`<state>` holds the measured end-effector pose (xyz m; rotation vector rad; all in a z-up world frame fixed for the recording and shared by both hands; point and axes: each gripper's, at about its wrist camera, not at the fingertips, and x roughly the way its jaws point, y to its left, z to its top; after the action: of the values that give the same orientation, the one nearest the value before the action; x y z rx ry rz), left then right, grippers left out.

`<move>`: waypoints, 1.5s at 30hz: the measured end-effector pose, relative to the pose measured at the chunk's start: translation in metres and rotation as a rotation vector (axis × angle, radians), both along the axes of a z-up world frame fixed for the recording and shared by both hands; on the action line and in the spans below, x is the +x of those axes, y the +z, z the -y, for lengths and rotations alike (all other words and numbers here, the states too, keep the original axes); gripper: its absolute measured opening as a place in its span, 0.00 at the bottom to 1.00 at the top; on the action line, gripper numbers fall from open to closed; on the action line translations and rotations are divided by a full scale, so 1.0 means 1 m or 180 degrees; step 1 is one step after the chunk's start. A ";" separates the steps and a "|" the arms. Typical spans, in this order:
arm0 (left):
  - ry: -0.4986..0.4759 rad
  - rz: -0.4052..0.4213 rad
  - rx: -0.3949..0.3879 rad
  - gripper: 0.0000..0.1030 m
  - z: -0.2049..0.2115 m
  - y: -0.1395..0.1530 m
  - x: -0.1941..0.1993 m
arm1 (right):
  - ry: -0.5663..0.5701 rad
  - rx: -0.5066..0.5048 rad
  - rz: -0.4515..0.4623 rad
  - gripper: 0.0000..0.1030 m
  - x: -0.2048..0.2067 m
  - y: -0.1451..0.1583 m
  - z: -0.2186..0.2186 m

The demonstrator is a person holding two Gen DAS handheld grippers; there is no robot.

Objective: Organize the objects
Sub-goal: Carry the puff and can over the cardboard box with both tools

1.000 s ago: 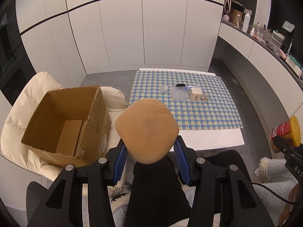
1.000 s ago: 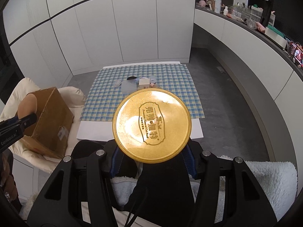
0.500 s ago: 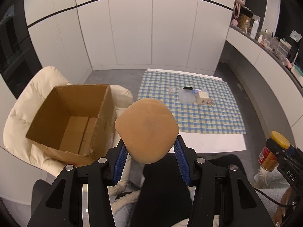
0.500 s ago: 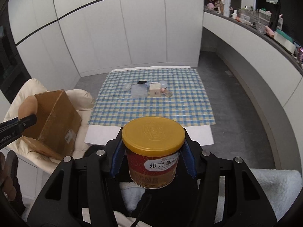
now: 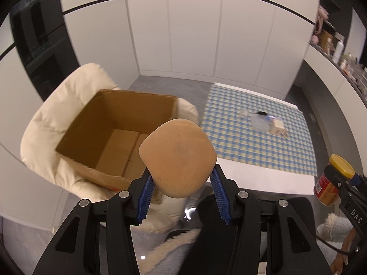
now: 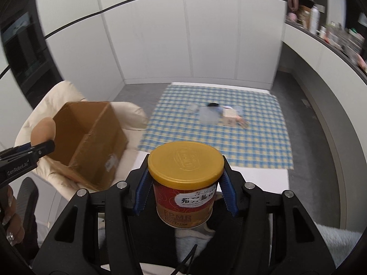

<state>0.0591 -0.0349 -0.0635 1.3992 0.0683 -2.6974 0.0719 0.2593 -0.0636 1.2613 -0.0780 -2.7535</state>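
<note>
My left gripper (image 5: 180, 194) is shut on a tan rounded sponge (image 5: 177, 157), held in the air just right of an open, empty cardboard box (image 5: 119, 135). The box sits on a cream padded chair (image 5: 52, 123). My right gripper (image 6: 184, 192) is shut on a red can with a yellow lid (image 6: 185, 183), upright, above the table's near edge. The can also shows at the right of the left wrist view (image 5: 332, 181). The sponge and box show at the left of the right wrist view (image 6: 43, 129), (image 6: 89, 135).
A white table with a blue-and-yellow checked cloth (image 6: 229, 133) carries a clear plastic container (image 6: 207, 115), a small cream box (image 6: 230, 118) and other small items. White cupboards stand behind. A cluttered counter (image 6: 332, 36) runs along the right wall.
Both grippers have swung left towards the box. The can was tipped lid-first at the camera a second ago and stands upright in the jaws now. The sponge is nearer the box.
</note>
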 end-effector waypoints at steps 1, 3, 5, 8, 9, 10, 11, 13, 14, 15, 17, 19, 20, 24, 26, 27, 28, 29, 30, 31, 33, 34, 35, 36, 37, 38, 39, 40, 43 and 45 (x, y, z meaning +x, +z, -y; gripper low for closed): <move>0.0028 0.0001 -0.0005 0.48 0.006 0.001 0.001 | 0.0073 0.0000 -0.0004 0.55 -0.003 0.001 0.009; 0.0137 0.0000 -0.0045 0.48 0.023 0.003 0.002 | 0.0246 0.0009 -0.0017 0.55 -0.011 0.003 0.031; 0.0208 0.0012 -0.0107 0.48 0.034 0.004 0.003 | 0.0433 0.0025 -0.0042 0.55 -0.017 0.006 0.056; 0.0352 0.0056 -0.0134 0.48 0.057 0.002 0.007 | 0.0689 0.0024 -0.0037 0.55 -0.025 0.007 0.091; 0.0381 0.0066 -0.0143 0.48 0.061 0.002 0.010 | 0.0756 0.0016 -0.0030 0.55 -0.026 0.007 0.101; 0.0419 0.0084 -0.0154 0.48 0.066 0.001 0.011 | 0.0830 0.0007 -0.0025 0.55 -0.027 0.006 0.110; 0.0453 0.0102 -0.0161 0.48 0.072 -0.001 0.012 | 0.0921 -0.0002 -0.0022 0.55 -0.030 0.006 0.123; 0.0523 0.0123 -0.0152 0.48 0.081 -0.004 0.015 | 0.1050 -0.0001 -0.0016 0.55 -0.031 0.006 0.142; 0.0560 0.0134 -0.0136 0.48 0.086 -0.005 0.016 | 0.1117 -0.0005 -0.0010 0.55 -0.031 0.006 0.152; 0.0591 0.0142 -0.0108 0.48 0.092 -0.006 0.017 | 0.1170 -0.0011 0.0000 0.55 -0.030 0.005 0.159; 0.0640 0.0153 -0.0074 0.48 0.100 -0.008 0.017 | 0.1291 -0.0016 0.0026 0.55 -0.031 0.003 0.176; 0.0673 0.0159 -0.0079 0.48 0.105 -0.009 0.018 | 0.1387 -0.0017 0.0049 0.55 -0.029 0.002 0.189; 0.0687 0.0163 -0.0083 0.48 0.109 -0.009 0.018 | 0.1440 -0.0010 0.0064 0.55 -0.029 0.001 0.196; 0.0719 0.0177 -0.0098 0.48 0.117 -0.011 0.016 | 0.1597 0.0006 0.0100 0.55 -0.027 -0.003 0.219; 0.0730 0.0187 -0.0091 0.48 0.119 -0.012 0.014 | 0.1651 0.0011 0.0125 0.55 -0.028 -0.005 0.229; 0.0731 0.0192 -0.0081 0.48 0.120 -0.013 0.014 | 0.1667 0.0016 0.0133 0.55 -0.028 -0.006 0.232; 0.0734 0.0200 -0.0077 0.48 0.121 -0.014 0.013 | 0.1678 0.0022 0.0140 0.55 -0.029 -0.007 0.234; 0.0740 0.0211 -0.0074 0.48 0.123 -0.015 0.012 | 0.1697 0.0029 0.0144 0.55 -0.029 -0.007 0.237; 0.0744 0.0222 -0.0067 0.48 0.124 -0.017 0.011 | 0.1706 0.0035 0.0149 0.55 -0.031 -0.009 0.237; 0.0744 0.0231 -0.0060 0.48 0.123 -0.017 0.011 | 0.1714 0.0041 0.0151 0.55 -0.031 -0.009 0.239; 0.0745 0.0245 -0.0038 0.48 0.125 -0.020 0.009 | 0.1726 0.0052 0.0155 0.55 -0.031 -0.010 0.241; 0.0746 0.0252 -0.0032 0.48 0.125 -0.021 0.009 | 0.1728 0.0056 0.0159 0.55 -0.032 -0.010 0.241; 0.0750 0.0260 -0.0022 0.48 0.125 -0.022 0.008 | 0.1728 0.0058 0.0166 0.55 -0.032 -0.011 0.242; 0.0751 0.0265 -0.0013 0.48 0.126 -0.022 0.007 | 0.1730 0.0061 0.0173 0.55 -0.033 -0.011 0.241; 0.0749 0.0271 0.0001 0.48 0.126 -0.023 0.006 | 0.1736 0.0067 0.0182 0.55 -0.034 -0.012 0.242; 0.0749 0.0275 0.0008 0.48 0.127 -0.024 0.005 | 0.1739 0.0071 0.0184 0.55 -0.035 -0.012 0.243; 0.0748 0.0277 0.0010 0.48 0.127 -0.024 0.004 | 0.1742 0.0075 0.0183 0.55 -0.036 -0.012 0.243; 0.0748 0.0278 0.0007 0.48 0.128 -0.024 0.003 | 0.1744 0.0080 0.0180 0.55 -0.036 -0.012 0.244; 0.0746 0.0277 0.0004 0.48 0.130 -0.024 0.000 | 0.1739 0.0074 0.0180 0.55 -0.036 -0.012 0.244; 0.0742 0.0270 -0.0004 0.48 0.131 -0.023 -0.004 | 0.1741 0.0077 0.0181 0.55 -0.038 -0.012 0.247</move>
<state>0.0551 -0.1656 -0.0866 1.4068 0.2090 -2.4471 0.0336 0.0127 -0.0758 1.1535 0.2577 -2.2555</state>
